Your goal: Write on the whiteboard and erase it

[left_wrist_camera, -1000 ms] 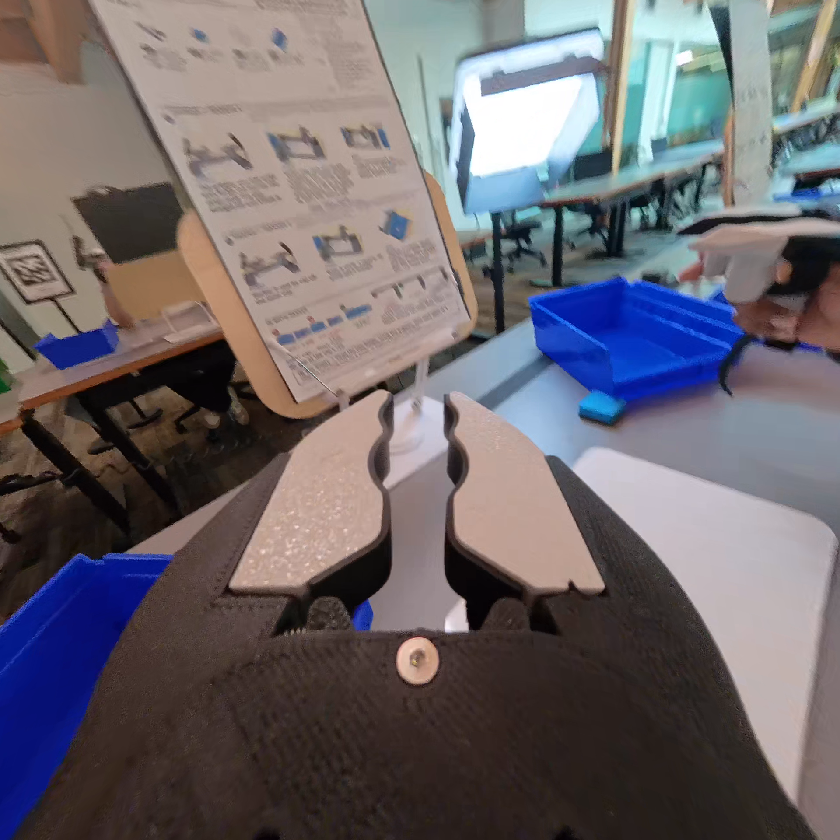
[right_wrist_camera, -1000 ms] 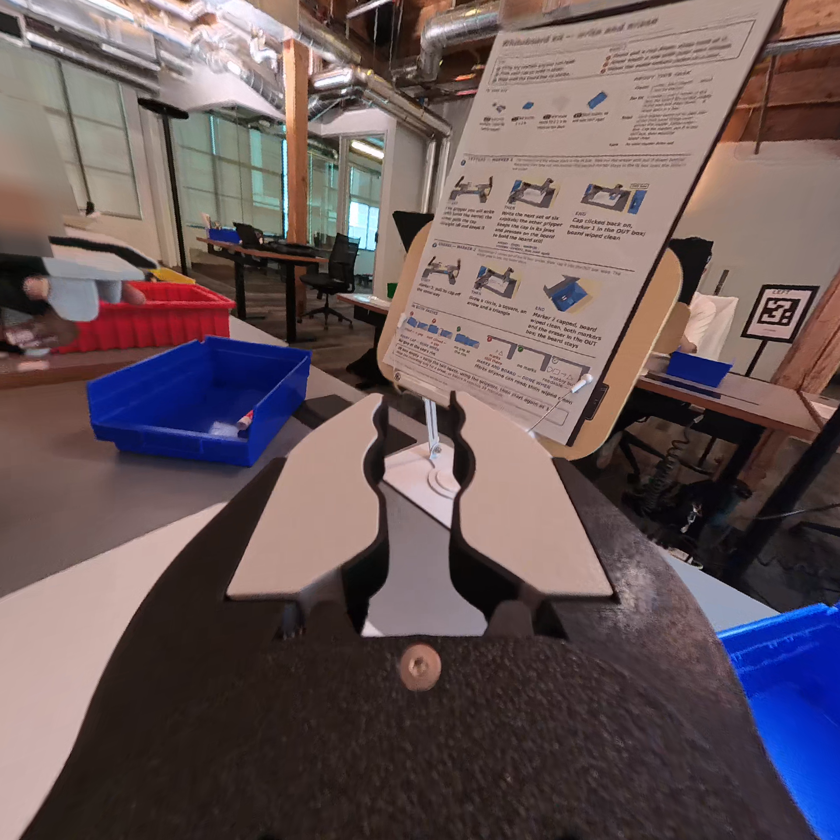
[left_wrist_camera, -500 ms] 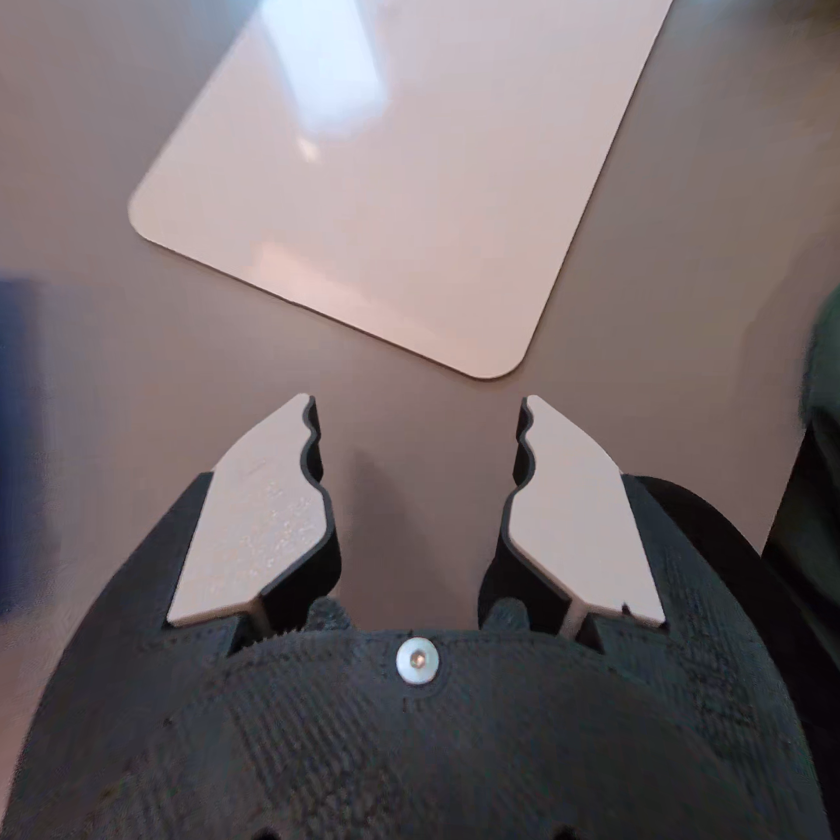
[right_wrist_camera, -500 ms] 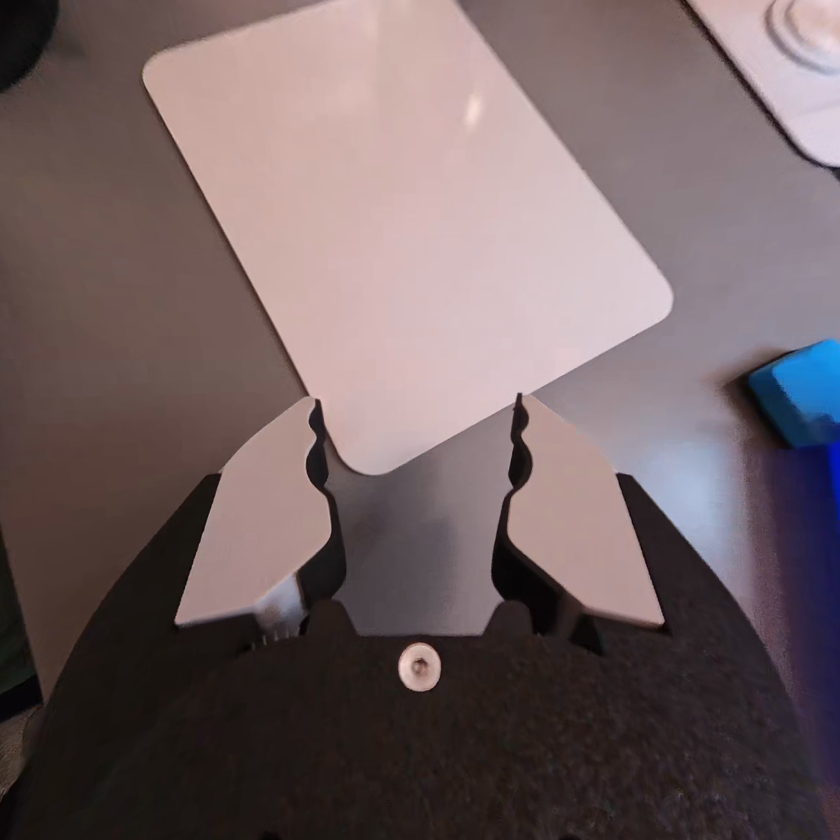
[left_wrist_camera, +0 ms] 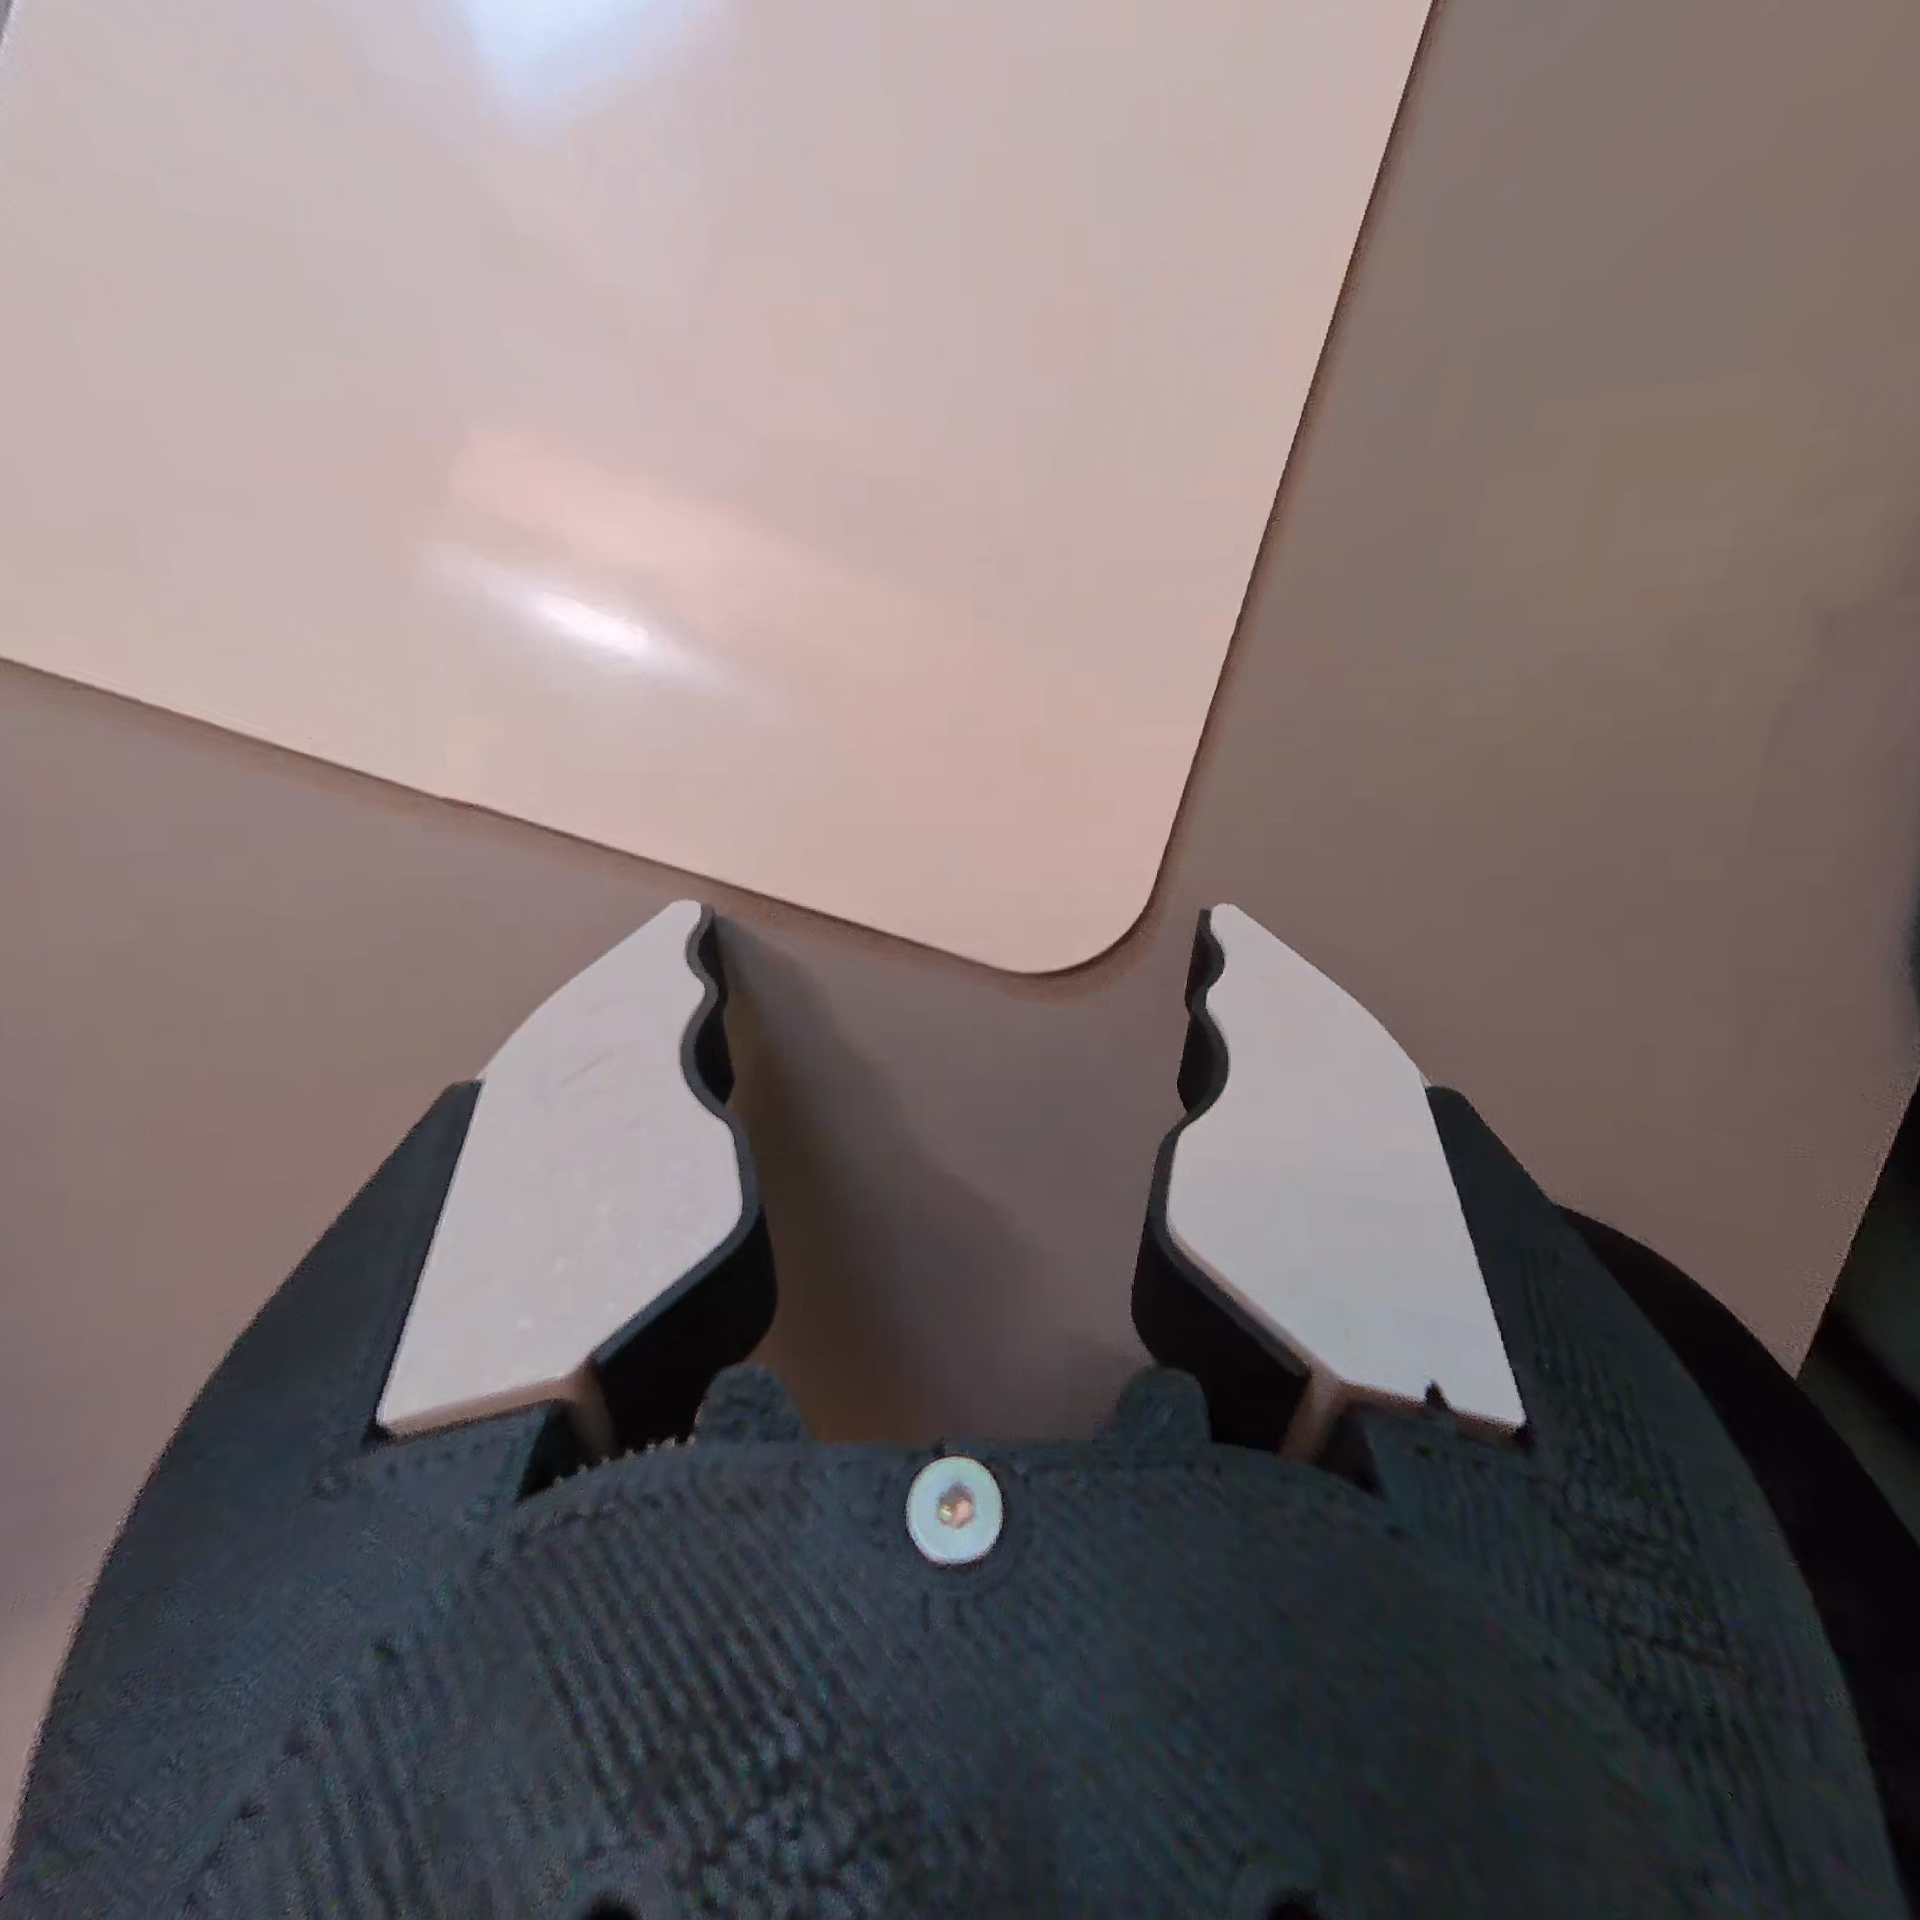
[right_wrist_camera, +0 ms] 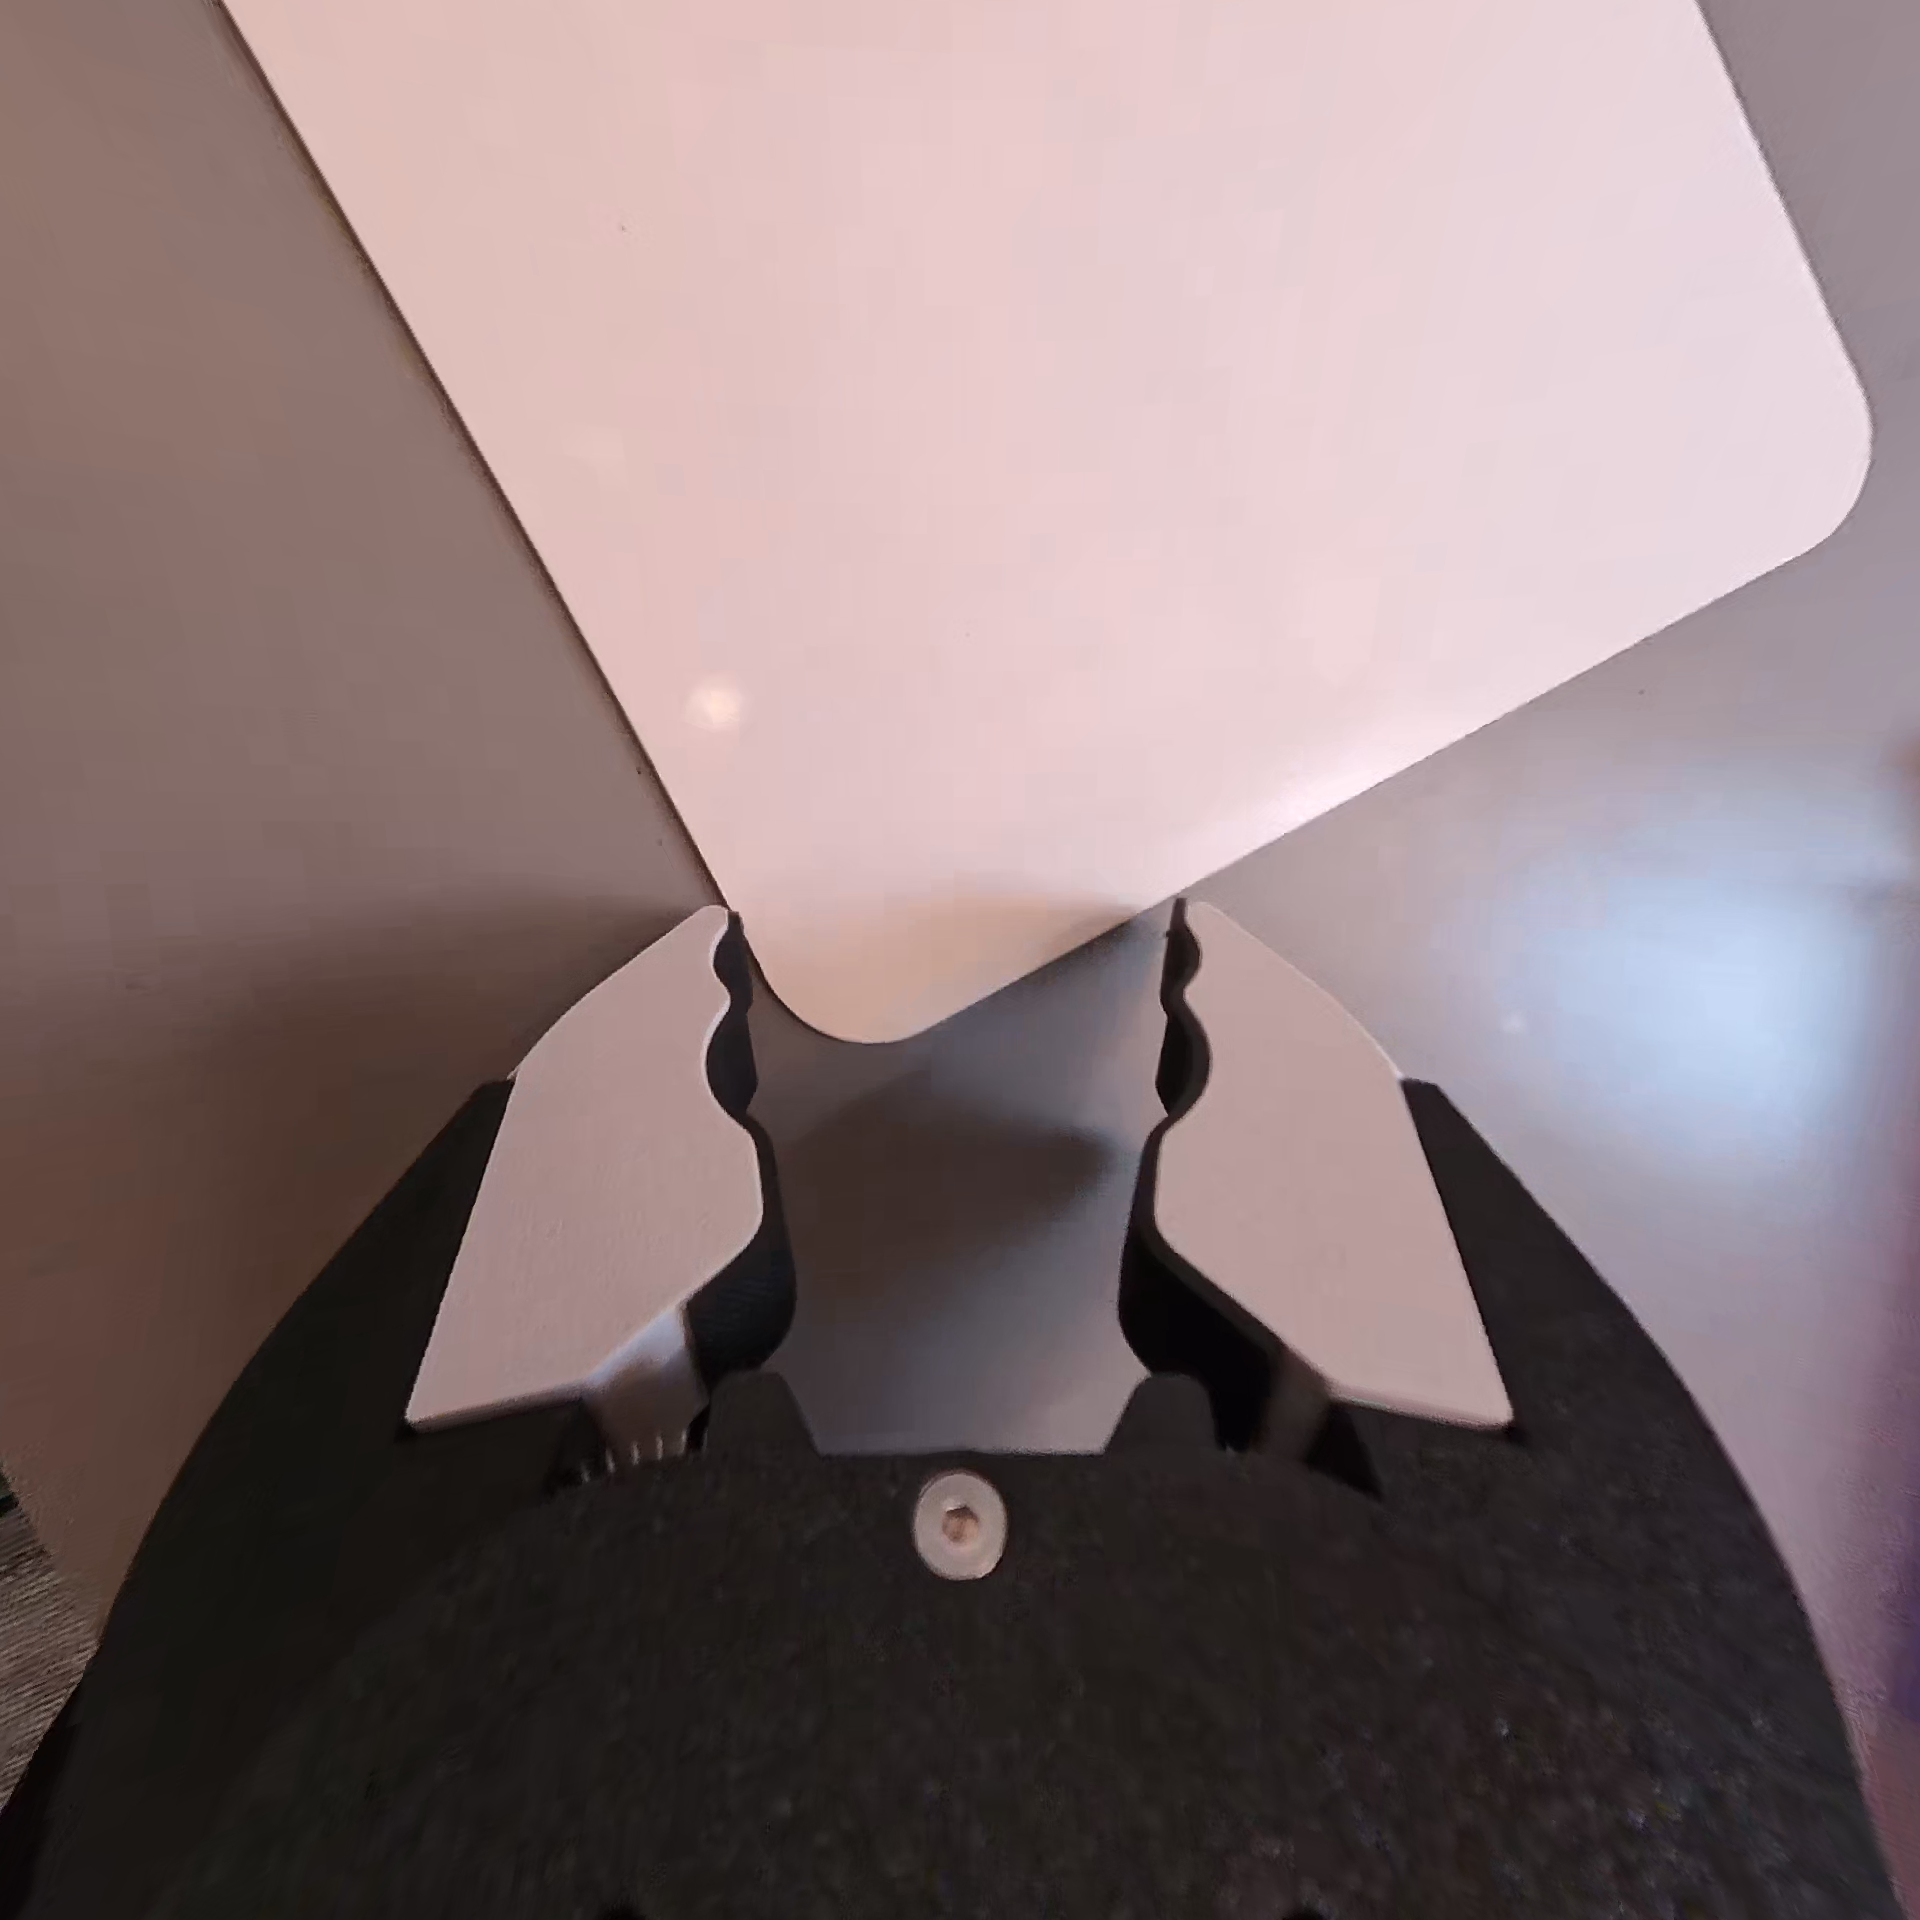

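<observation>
Both tongs spread wide, nothing in either. Left tongs (left_wrist_camera: 956, 925) hang over bare tabletop (left_wrist_camera: 1558, 520) just short of a rounded corner of the whiteboard (left_wrist_camera: 644, 395); right tongs (right_wrist_camera: 951, 925) frame another corner of it (right_wrist_camera: 1039, 468). Board lies flat, blank (no marks visible). Reads as the very start: nothing written yet. No marker or eraser in view, so next move likely calls for finding and gripping a marker.
</observation>
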Demonstrator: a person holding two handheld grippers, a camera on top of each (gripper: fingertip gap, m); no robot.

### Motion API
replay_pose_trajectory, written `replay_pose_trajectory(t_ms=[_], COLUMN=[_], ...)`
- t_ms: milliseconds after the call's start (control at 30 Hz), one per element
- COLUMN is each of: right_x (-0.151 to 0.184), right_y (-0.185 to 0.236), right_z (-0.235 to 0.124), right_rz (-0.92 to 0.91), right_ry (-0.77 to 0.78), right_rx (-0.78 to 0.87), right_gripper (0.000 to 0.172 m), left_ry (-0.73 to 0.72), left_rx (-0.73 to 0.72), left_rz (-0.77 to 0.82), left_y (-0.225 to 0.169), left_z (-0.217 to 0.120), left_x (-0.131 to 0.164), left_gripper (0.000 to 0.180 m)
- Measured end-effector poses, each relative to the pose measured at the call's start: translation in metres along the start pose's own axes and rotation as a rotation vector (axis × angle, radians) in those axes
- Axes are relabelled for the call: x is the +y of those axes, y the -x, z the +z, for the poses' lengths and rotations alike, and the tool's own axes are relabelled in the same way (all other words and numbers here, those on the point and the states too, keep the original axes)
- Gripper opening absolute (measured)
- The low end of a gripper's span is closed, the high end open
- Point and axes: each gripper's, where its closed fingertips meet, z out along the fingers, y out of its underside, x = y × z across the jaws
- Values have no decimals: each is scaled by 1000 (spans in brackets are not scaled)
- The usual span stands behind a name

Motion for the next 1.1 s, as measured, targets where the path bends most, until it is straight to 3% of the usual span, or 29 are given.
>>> replay_pose_trajectory(t_ms=[33, 200, 600, 900, 1100], right_x=[0, -2, 16, 23, 25], right_y=[0, 10, -13, -48, -73], right_z=[0, 3, -4, -5, -5], right_rz=[-2, -17, 71, -63, -53], right_ry=[1, -1, 29, 66, 81], right_rx=[-1, -41, -23, -101, -98], right_gripper=[76, 78, 77, 75, 65], left_ry=[-6, -9, -33, -30, -49], left_rx=[1, 2, 22, 75, 94], left_rz=[2, 3, 33, 114, 140], left_y=[0, -1, -20, -50, -60], left_z=[2, 5, 11, 16, 23], left_x=[-3, -8, -19, -29, -40], left_gripper=[85, 85, 75, 70, 70])
